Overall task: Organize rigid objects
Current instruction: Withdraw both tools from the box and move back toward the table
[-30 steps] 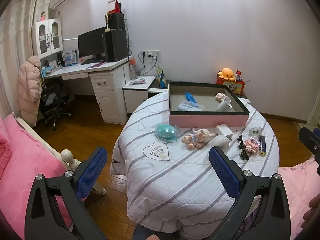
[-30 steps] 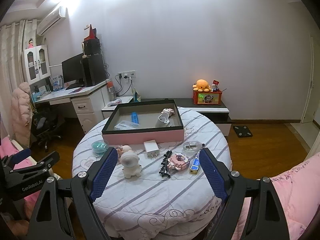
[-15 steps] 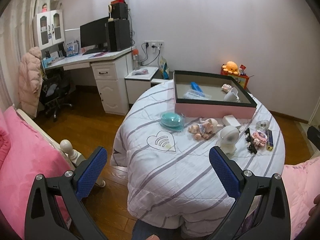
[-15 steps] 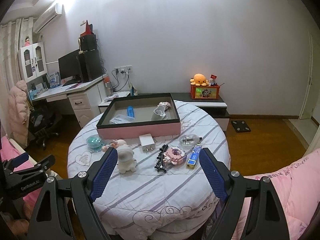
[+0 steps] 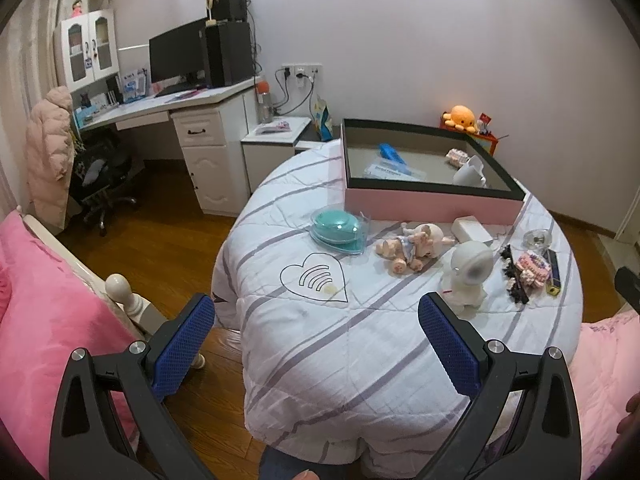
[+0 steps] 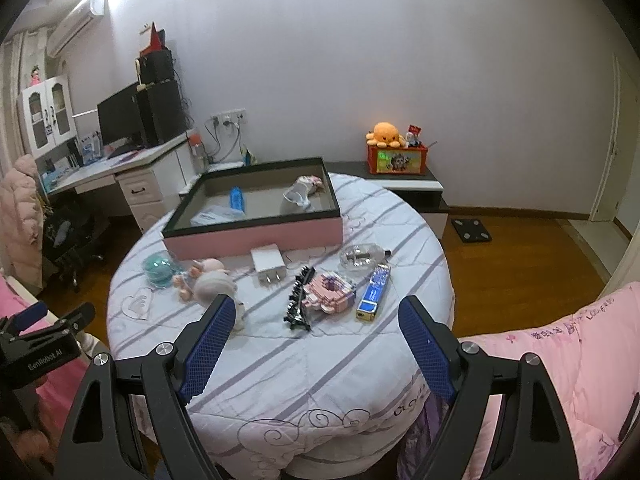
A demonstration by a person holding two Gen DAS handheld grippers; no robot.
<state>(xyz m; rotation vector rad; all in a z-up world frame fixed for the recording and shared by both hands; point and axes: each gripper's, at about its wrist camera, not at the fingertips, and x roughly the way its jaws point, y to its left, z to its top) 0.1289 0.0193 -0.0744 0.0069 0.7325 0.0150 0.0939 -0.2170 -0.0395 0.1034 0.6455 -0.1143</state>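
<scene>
A pink box [image 5: 430,204] [image 6: 256,236] with a black rim stands at the back of a round covered table [image 5: 360,340] [image 6: 320,364]. In front of it lie a teal case [image 5: 338,229] [image 6: 158,270], a small doll [image 5: 412,245], a white astronaut figure [image 5: 470,276] [image 6: 214,286], a white charger [image 6: 269,265], a black comb [image 6: 298,299], a pink block model [image 6: 330,294], a blue tube [image 6: 374,293] and a clear case [image 6: 360,256]. My left gripper [image 5: 316,332] and right gripper [image 6: 316,338] are open and empty, above the table's near side.
The box holds a blue item [image 6: 237,199], a plastic packet [image 5: 394,170] and a white cup [image 5: 470,172]. A desk with a monitor [image 5: 180,60] and a chair [image 5: 100,172] stand at the left. Pink bedding [image 5: 44,320] [image 6: 560,360] flanks the table. A low cabinet [image 6: 412,188] carries an orange plush.
Both grippers have moved closer to the table and tilted down; the objects look larger. Both stay open and empty. Nothing on the table has moved.
</scene>
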